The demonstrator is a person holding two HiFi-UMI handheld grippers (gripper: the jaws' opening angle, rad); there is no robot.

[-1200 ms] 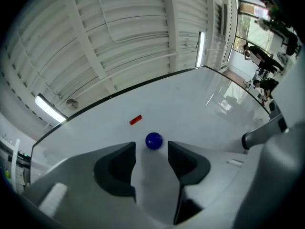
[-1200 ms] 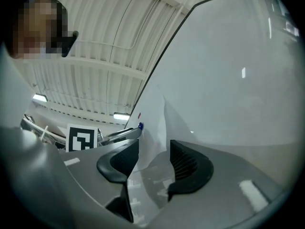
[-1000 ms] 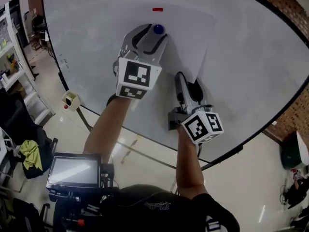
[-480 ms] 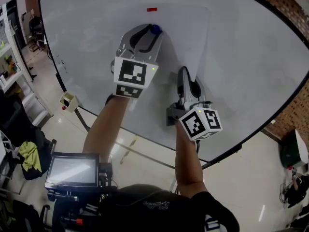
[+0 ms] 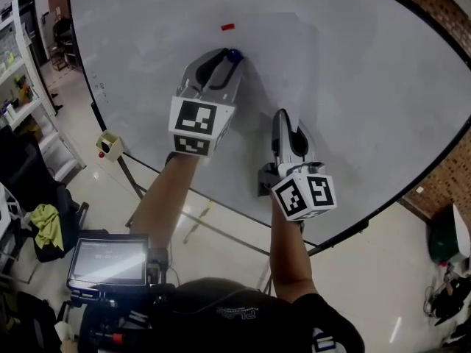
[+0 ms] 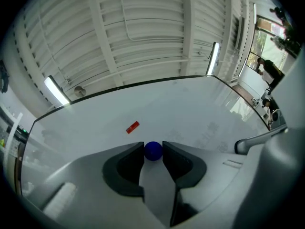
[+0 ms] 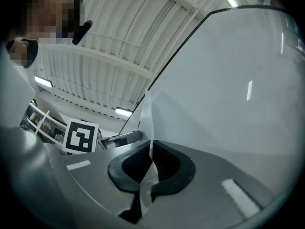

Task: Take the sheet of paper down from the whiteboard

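Note:
A white sheet of paper [image 5: 283, 68] lies flat against the whiteboard [image 5: 383, 87], barely standing out from it. A small red magnet [image 5: 227, 27] sits near the sheet's top. My left gripper [image 5: 232, 56] points up at the board, shut on a round blue magnet [image 5: 234, 54]. In the left gripper view the blue magnet [image 6: 153, 150] is pinched between both pads, with the red magnet [image 6: 132, 127] just beyond. My right gripper [image 5: 282, 116] is shut on the sheet's lower edge. In the right gripper view the paper [image 7: 147, 120] runs up from between the jaws of the right gripper [image 7: 151, 152].
The whiteboard's dark frame [image 5: 346, 230] runs below my arms, over a shiny floor. A screen device [image 5: 109, 262] is at my waist. Shelving [image 5: 18, 87] and a yellow cloth [image 5: 45, 223] stand at the left. A small holder [image 5: 109, 145] hangs off the board's lower left edge.
My left gripper's jaws closed around the blue magnet and dropped a little. My right gripper's jaws closed on the sheet's lower edge.

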